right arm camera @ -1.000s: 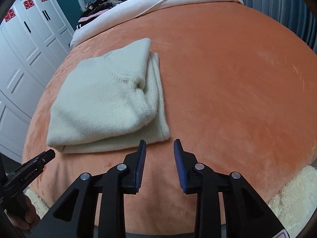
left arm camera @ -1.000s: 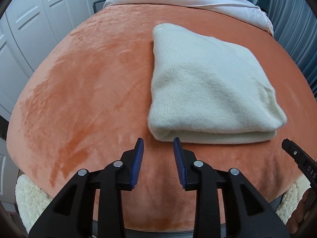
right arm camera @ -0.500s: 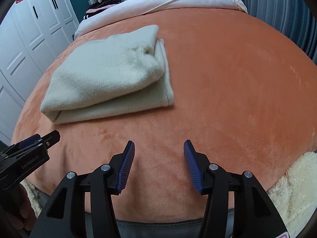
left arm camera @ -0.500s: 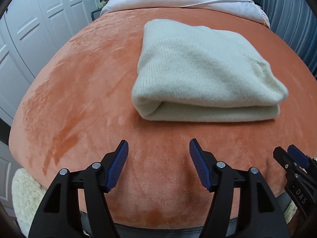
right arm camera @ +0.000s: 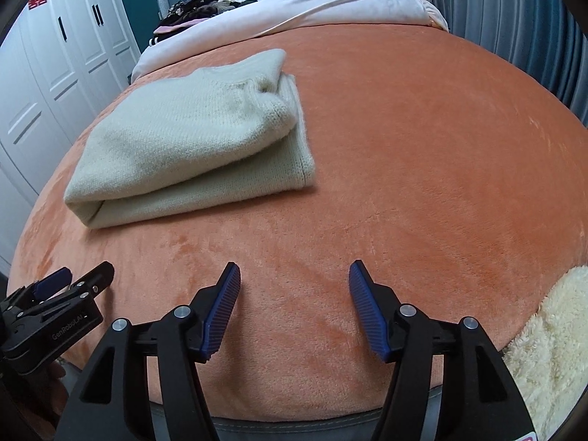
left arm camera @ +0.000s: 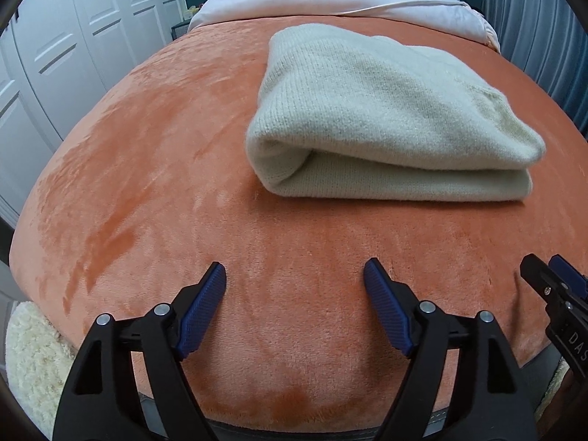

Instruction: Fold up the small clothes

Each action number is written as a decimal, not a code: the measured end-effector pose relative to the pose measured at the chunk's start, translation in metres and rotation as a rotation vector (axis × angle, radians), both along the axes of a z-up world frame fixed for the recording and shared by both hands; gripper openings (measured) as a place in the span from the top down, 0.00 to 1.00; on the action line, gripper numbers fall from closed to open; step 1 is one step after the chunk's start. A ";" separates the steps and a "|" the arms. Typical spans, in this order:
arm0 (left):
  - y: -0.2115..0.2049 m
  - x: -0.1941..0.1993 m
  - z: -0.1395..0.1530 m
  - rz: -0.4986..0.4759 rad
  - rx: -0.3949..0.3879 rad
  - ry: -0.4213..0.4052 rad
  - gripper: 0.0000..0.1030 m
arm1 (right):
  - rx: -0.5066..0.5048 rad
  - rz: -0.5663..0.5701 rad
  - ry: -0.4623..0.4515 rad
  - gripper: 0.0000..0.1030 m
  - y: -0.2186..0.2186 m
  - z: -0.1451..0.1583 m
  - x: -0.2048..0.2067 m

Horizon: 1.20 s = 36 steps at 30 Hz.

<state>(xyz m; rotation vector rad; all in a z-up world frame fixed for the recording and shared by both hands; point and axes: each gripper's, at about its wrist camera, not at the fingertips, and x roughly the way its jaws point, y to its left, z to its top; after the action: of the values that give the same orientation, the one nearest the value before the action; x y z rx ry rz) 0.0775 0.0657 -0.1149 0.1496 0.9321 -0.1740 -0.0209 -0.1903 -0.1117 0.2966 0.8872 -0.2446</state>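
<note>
A cream knitted sweater (left arm camera: 389, 117) lies folded into a thick rectangle on the orange plush blanket (left arm camera: 154, 169); the right wrist view has the same sweater (right arm camera: 191, 139) at its left. My left gripper (left arm camera: 294, 279) hovers over the blanket's near edge, short of the sweater, its jaws opening with nothing between them. My right gripper (right arm camera: 294, 275) is likewise back from the sweater and to its right, jaws opening and empty. Each gripper shows at the edge of the other's view: the right gripper (left arm camera: 555, 294) and the left gripper (right arm camera: 62, 294).
White wardrobe doors (right arm camera: 47, 73) stand along the left. A pale duvet (left arm camera: 330, 3) and a heap of dark clothes (right arm camera: 194, 7) lie at the bed's far end. Blue-grey curtains (right arm camera: 514, 22) hang on the right. A fluffy cream cover (right arm camera: 551, 349) shows below the blanket's near edge.
Both grippers' jaws have spread from nearly shut to wide apart. Both have dropped lower towards the blanket, so the sweater looks flatter and its folded edge shows more.
</note>
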 end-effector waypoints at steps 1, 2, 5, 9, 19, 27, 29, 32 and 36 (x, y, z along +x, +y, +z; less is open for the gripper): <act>0.000 0.000 -0.001 0.005 0.001 -0.002 0.20 | 0.000 0.001 0.000 0.39 0.000 -0.001 0.000; 0.001 0.001 -0.002 0.009 0.004 -0.007 0.18 | 0.000 0.001 0.001 0.38 0.001 -0.002 0.001; 0.005 0.004 -0.008 0.019 -0.004 -0.023 0.08 | -0.010 0.004 -0.003 0.33 0.004 -0.006 0.002; 0.010 0.003 -0.014 0.015 -0.031 -0.080 0.04 | -0.063 0.023 -0.023 0.20 0.011 -0.013 0.006; 0.011 -0.002 -0.019 -0.001 -0.045 -0.132 0.04 | -0.123 0.043 -0.030 0.05 0.023 -0.026 0.012; 0.011 -0.003 -0.019 0.001 -0.042 -0.134 0.04 | -0.126 0.042 -0.031 0.05 0.023 -0.027 0.011; 0.011 -0.004 -0.019 0.001 -0.044 -0.134 0.04 | -0.128 0.043 -0.031 0.05 0.023 -0.027 0.011; 0.010 -0.003 -0.019 0.001 -0.042 -0.135 0.04 | -0.130 0.042 -0.032 0.05 0.024 -0.027 0.011; 0.004 -0.007 -0.019 0.006 -0.029 -0.137 0.04 | -0.130 0.042 -0.032 0.05 0.024 -0.027 0.011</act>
<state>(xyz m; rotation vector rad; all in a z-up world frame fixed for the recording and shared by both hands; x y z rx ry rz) 0.0709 0.0698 -0.1342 0.1298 0.7928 -0.1695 -0.0099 -0.1667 -0.1392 0.1603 0.8415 -0.2570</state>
